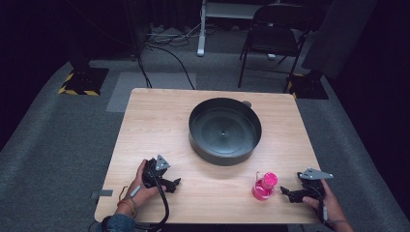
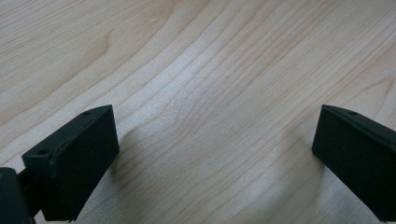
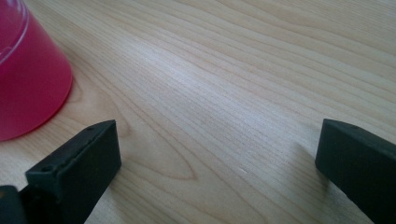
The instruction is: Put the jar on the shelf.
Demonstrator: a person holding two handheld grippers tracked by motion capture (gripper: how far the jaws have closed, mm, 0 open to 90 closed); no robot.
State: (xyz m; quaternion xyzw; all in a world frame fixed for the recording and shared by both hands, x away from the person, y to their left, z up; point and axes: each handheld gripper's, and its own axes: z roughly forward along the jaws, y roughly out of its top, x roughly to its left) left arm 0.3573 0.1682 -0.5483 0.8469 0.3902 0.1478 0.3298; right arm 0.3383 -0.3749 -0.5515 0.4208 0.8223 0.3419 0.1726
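The right tool (image 1: 286,192) rests low on the worktop (image 1: 159,121), jaws spread wide with nothing between them. The pink flask (image 1: 265,186) stands upright just ahead of it, slightly off its left jaw, not touching. The left tool (image 1: 175,183) also gapes empty over bare wood. The dark round pan (image 1: 225,130) sits well beyond both.
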